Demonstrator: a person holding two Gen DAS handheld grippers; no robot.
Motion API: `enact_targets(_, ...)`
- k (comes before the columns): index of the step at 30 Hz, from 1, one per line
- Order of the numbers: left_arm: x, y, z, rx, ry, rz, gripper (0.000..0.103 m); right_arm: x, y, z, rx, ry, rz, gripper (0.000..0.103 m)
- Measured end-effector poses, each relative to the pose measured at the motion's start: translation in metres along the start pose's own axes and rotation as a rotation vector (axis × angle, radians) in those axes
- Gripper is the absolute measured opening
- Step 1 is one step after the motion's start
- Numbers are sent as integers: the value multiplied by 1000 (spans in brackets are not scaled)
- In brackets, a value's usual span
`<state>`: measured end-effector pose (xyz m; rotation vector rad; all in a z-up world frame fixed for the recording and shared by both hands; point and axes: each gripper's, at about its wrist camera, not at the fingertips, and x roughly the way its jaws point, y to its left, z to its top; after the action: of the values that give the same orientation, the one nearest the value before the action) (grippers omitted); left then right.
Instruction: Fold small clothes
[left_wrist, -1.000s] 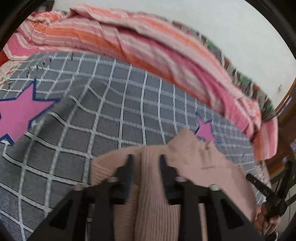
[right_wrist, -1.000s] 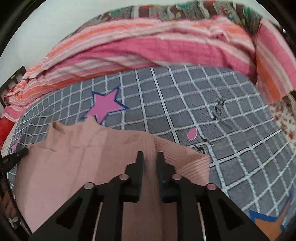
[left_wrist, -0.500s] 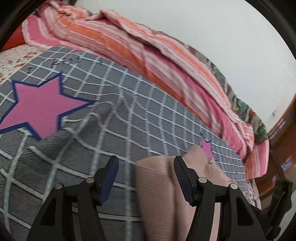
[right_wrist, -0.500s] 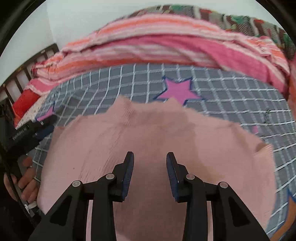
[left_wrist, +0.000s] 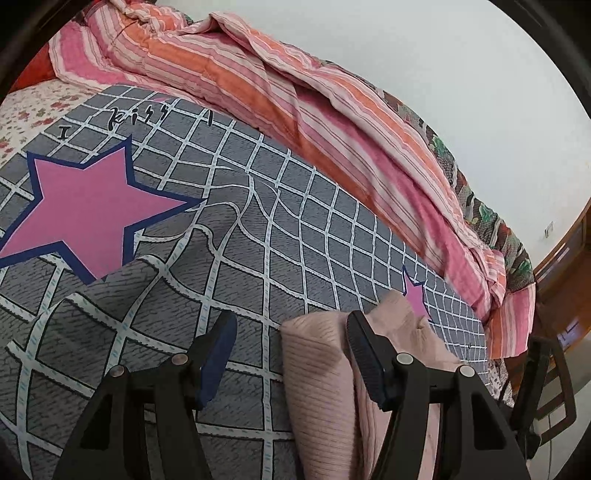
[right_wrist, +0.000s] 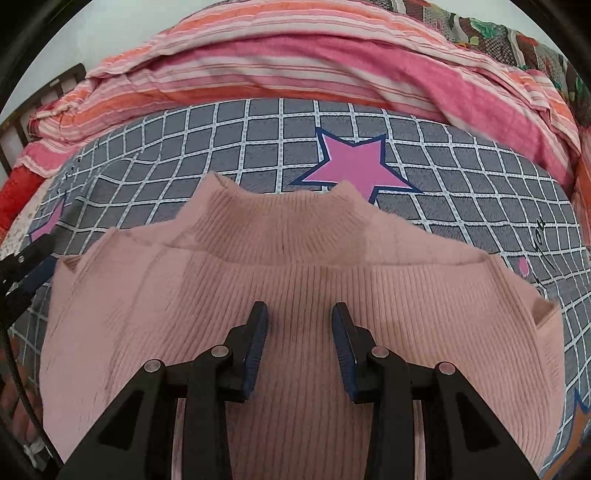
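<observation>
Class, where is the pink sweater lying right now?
In the right wrist view, the pink sweater lies flat on the grey checked bedspread, its collar touching a pink star.

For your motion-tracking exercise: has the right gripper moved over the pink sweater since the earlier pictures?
Yes. The right gripper went from the pink sweater's right cuff leftward to its middle, below the collar and pink star.

My left gripper (left_wrist: 290, 354) fills the bottom of its frame with two matte black angular arms, each pinned by round silver screws, and its fingers (left_wrist: 218, 354) carry dark blue ribbed pads on their inner faces. My right gripper (right_wrist: 299, 343) is built the same way: black struts with triangular cut-outs, silver screw heads, and blue grooved pads. At the left edge of the right wrist view I see a thin black cable (right_wrist: 18, 391) curving down.
</observation>
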<state>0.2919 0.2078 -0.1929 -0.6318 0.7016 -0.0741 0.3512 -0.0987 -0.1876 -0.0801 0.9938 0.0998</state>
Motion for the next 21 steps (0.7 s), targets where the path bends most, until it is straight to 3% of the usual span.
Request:
enact_targets(8, -4, -7, 0, 40, -12, 23, 60, 3, 2, 5, 5, 9, -20, 36)
enact_targets(21, -7, 8, 3, -18, -6, 3, 60, -7, 1, -3, 3, 7, -22, 35)
